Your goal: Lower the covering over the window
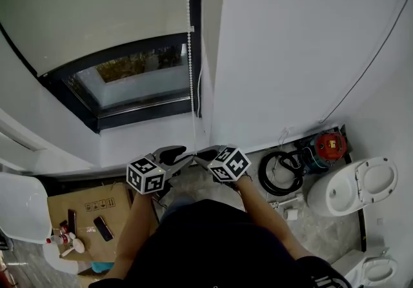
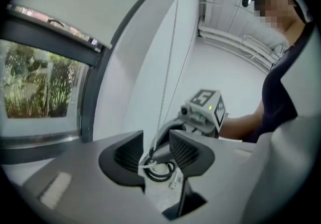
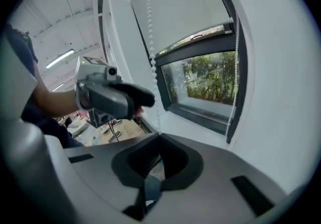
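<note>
A white roller blind (image 1: 97, 9) covers the upper part of the dark-framed window (image 1: 129, 77). Its white bead chain (image 1: 190, 61) hangs down the window's right side to my two grippers. The right gripper (image 1: 201, 154) is shut on the chain; in the right gripper view the chain (image 3: 150, 52) runs straight down into the closed jaws (image 3: 158, 137). Just left of the chain, my left gripper (image 1: 177, 153) is open, with nothing pressed between its pads (image 2: 154, 151). The left gripper view shows the chain (image 2: 168, 67) beyond the gap, leading to the right gripper (image 2: 159, 137).
A white wall corner stands right of the chain. On the floor lie a cardboard box (image 1: 90, 212) with small items, a coiled black hose (image 1: 281, 174), a red device (image 1: 330, 144) and a toilet (image 1: 352, 186). A white rounded object (image 1: 22, 206) is at the lower left.
</note>
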`<state>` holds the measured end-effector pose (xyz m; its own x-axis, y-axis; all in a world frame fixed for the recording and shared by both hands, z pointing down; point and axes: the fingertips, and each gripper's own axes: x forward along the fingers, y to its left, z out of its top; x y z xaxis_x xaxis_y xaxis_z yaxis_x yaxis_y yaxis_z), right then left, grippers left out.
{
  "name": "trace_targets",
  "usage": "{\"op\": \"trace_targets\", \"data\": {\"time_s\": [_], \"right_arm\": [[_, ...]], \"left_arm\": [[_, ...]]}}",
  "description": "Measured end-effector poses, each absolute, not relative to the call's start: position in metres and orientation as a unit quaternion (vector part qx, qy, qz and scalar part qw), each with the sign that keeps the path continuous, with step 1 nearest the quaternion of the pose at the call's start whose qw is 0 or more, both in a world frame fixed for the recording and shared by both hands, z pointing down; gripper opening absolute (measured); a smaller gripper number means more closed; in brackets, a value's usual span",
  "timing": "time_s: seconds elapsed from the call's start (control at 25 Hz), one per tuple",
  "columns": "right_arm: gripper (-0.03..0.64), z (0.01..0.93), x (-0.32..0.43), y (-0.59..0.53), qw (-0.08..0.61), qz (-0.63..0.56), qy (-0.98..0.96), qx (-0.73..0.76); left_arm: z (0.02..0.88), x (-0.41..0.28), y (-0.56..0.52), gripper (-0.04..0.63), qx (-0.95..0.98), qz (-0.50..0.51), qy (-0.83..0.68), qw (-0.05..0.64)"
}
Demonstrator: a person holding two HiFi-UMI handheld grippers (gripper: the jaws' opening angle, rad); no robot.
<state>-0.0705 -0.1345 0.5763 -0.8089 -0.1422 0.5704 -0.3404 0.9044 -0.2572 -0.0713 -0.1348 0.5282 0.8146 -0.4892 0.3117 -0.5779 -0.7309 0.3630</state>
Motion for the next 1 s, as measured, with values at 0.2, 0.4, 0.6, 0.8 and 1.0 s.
{"op": "trace_targets", "data": {"time_s": [0.2, 0.4, 0.6, 0.8, 1.0], "right_arm": [[0.012, 0.577, -0.070, -0.133, 0.284, 0.173, -0.935, 0.128], [0.012, 0.575, -0.070, -0.131, 0.285, 0.170, -0.935, 0.125], [0.012, 0.575, -0.073, -0.130, 0.286, 0.168, -0.935, 0.125], [0.012, 0.579, -0.067, -0.131, 0.295, 0.167, -0.932, 0.128], [0.012, 0.612, -0.064, -0.118, 0.344, 0.168, -0.917, 0.109]], "left_arm": [[0.445, -0.068, -0.151, 0.146, 0.944, 0.039, -0.294, 0.144], [0.382, -0.054, -0.163, 0.146, 0.954, -0.006, -0.282, 0.098], [0.371, -0.046, -0.173, 0.100, 0.952, 0.006, -0.295, 0.083], [0.376, -0.048, -0.177, 0.014, 0.944, -0.004, -0.313, 0.107], [0.411, -0.041, -0.170, 0.012, 0.944, 0.036, -0.301, 0.132]]}}
